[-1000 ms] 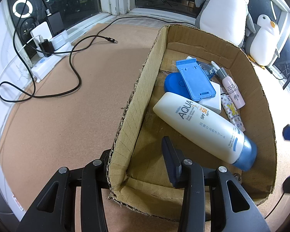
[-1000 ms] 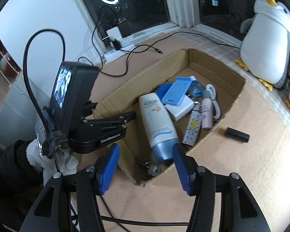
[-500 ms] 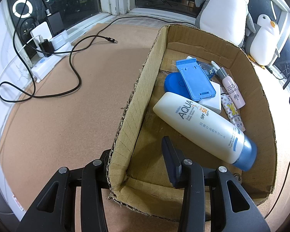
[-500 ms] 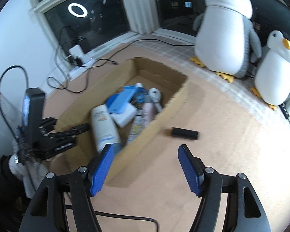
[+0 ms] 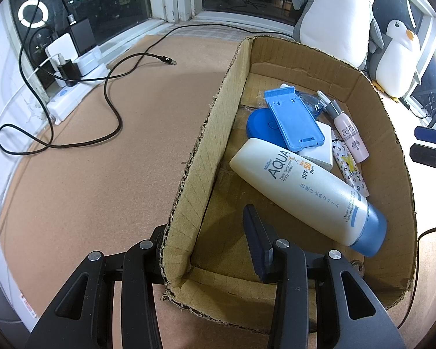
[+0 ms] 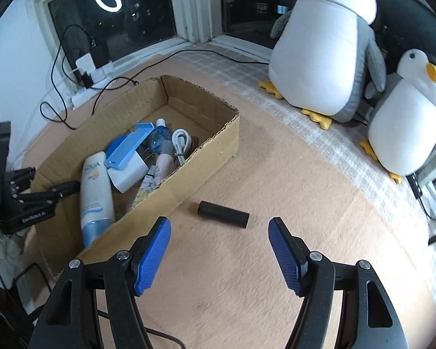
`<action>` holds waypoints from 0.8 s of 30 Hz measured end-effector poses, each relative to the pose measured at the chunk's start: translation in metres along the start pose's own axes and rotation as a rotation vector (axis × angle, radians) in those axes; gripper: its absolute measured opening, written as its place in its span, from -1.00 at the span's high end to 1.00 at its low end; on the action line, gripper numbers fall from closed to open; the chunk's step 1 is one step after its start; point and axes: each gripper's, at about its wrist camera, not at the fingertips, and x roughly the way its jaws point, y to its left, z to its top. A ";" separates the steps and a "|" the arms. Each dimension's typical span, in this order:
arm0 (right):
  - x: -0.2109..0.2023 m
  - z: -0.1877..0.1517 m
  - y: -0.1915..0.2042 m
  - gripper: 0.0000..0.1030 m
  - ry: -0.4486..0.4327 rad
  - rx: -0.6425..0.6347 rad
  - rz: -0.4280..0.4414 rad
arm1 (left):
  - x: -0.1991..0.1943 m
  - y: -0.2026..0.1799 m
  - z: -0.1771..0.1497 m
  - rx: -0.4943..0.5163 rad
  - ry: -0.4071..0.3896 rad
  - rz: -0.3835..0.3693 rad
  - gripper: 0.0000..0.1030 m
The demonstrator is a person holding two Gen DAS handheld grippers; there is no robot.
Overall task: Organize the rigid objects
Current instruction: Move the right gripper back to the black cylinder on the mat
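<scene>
A cardboard box [image 5: 206, 157] [image 6: 206, 151] lies on the tan mat. In it are a white sunscreen bottle [image 5: 305, 192] [image 6: 96, 192], a blue holder [image 5: 293, 119], a white block, a pink tube [image 5: 350, 136] and a patterned tube. My left gripper [image 5: 206, 232] straddles the box's near left corner, one finger outside, one inside; its jaws stand apart around the wall. A black cylinder [image 6: 223, 214] lies on the mat right of the box. My right gripper [image 6: 219, 254] is open and empty, just short of the cylinder.
Two plush penguins [image 6: 322, 46] [image 6: 412, 110] stand at the back right. A black cable [image 5: 107, 107] and a power strip with chargers [image 5: 72, 67] lie at the left by the window. Another cable runs under my right gripper.
My right gripper has swung right, away from the box, and now faces the black cylinder on the mat. My left gripper and the box have not moved.
</scene>
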 end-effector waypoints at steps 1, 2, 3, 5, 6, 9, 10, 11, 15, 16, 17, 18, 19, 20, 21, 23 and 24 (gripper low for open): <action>0.003 0.000 0.000 -0.28 0.003 -0.008 0.000 | 0.000 0.000 0.000 0.001 0.001 0.001 0.22; 0.006 0.001 -0.001 -0.28 0.007 -0.020 0.003 | -0.001 0.000 0.001 0.001 0.002 0.002 0.22; 0.010 0.001 -0.001 -0.28 0.011 -0.032 0.004 | -0.001 0.000 0.001 0.002 0.003 0.003 0.22; 0.017 0.002 -0.001 -0.27 0.018 -0.058 0.005 | -0.001 0.000 0.002 0.003 0.004 0.005 0.22; 0.020 0.003 0.000 -0.27 0.020 -0.069 0.005 | -0.001 0.000 0.002 0.004 0.004 0.006 0.22; 0.029 0.004 0.001 -0.23 0.027 -0.104 0.013 | 0.001 0.000 0.002 0.008 0.007 0.009 0.22; 0.032 0.005 0.001 -0.22 0.029 -0.113 0.015 | 0.002 0.000 0.002 0.009 0.008 0.010 0.22; 0.035 0.005 0.000 -0.20 0.031 -0.120 0.015 | 0.002 0.001 0.002 0.009 0.009 0.011 0.22; 0.044 0.008 0.001 -0.09 0.040 -0.148 0.020 | 0.002 0.001 0.003 0.011 0.012 0.013 0.22; 0.046 0.009 0.001 -0.06 0.043 -0.155 0.021 | 0.002 0.002 0.003 0.011 0.013 0.013 0.22; 0.048 0.010 0.002 -0.06 0.044 -0.163 0.021 | 0.002 0.001 0.003 0.011 0.013 0.014 0.22; 0.049 0.010 0.002 -0.05 0.045 -0.168 0.021 | 0.002 0.001 0.003 0.012 0.013 0.014 0.22; 0.050 0.011 0.003 -0.05 0.046 -0.176 0.021 | 0.002 0.001 0.003 0.011 0.013 0.014 0.22; 0.052 0.012 0.003 -0.05 0.047 -0.185 0.020 | 0.002 0.001 0.003 0.011 0.014 0.015 0.22; 0.054 0.012 0.003 -0.04 0.049 -0.189 0.020 | 0.002 0.001 0.003 0.011 0.014 0.015 0.22; 0.057 0.013 0.002 0.01 0.054 -0.195 0.021 | 0.002 0.001 0.003 0.011 0.013 0.014 0.22; 0.058 0.014 0.002 0.03 0.056 -0.194 0.024 | 0.002 0.001 0.003 0.011 0.013 0.014 0.22</action>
